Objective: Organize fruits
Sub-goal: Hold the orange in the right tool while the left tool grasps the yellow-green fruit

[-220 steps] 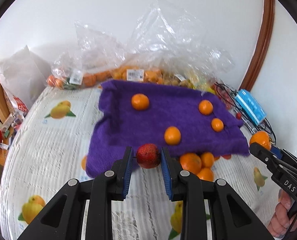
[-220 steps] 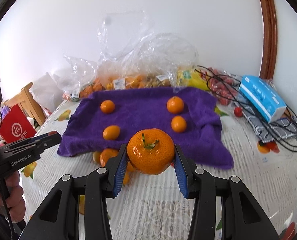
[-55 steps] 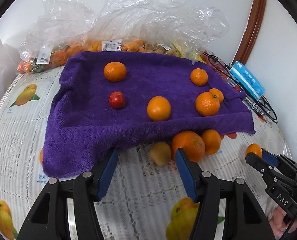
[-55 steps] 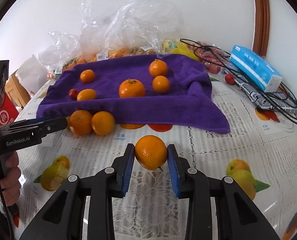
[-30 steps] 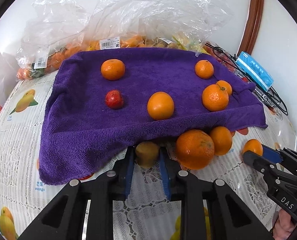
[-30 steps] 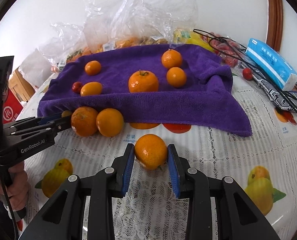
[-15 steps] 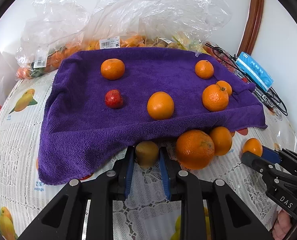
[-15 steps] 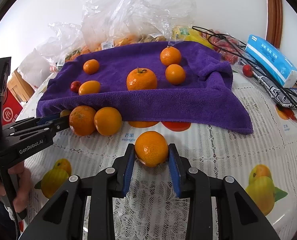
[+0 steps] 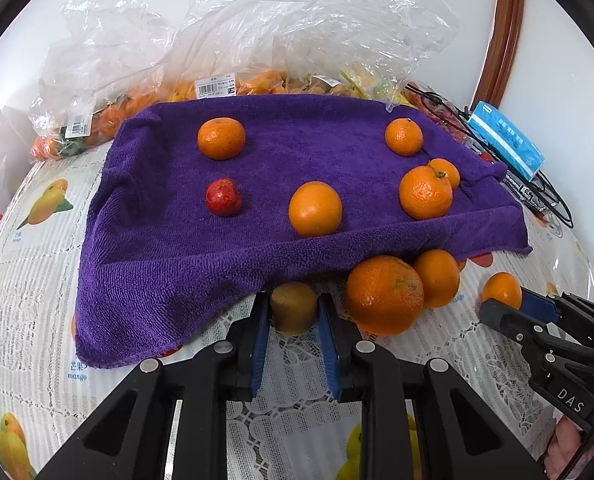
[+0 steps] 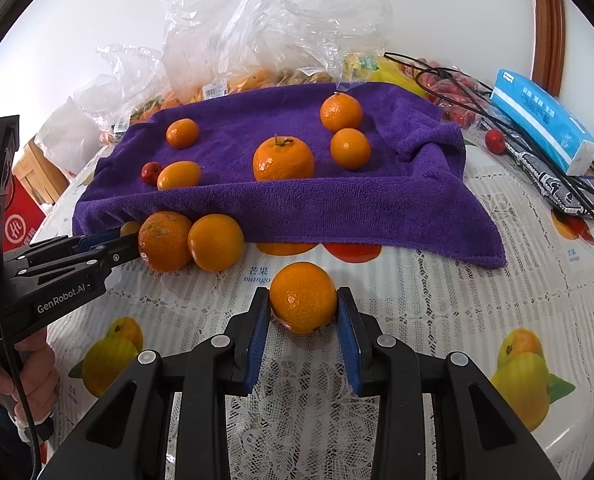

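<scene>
Roughly mid-task: six fruits on the purple towel (image 9: 169, 248), four not yet there.

Left tool (image 9: 293, 312) pinches a dull yellow-brown fruit (image 9: 294, 307) (matte, blunt-ended, species unclear) at the towel's front hem; right tool (image 10: 303, 314) pinches a glossy, dimpled mandarin (image 10: 303, 298) low over the lace-patterned tabletop (image 10: 437, 300). On the plush terry towel: five round orange citrus plus one small red fruit (image 9: 223, 197). Left to place, by my reading: both gripped fruits, a large rough-skinned orange (image 9: 384, 295) and a smoother one (image 9: 437, 278) touching it beside the hem.
</scene>
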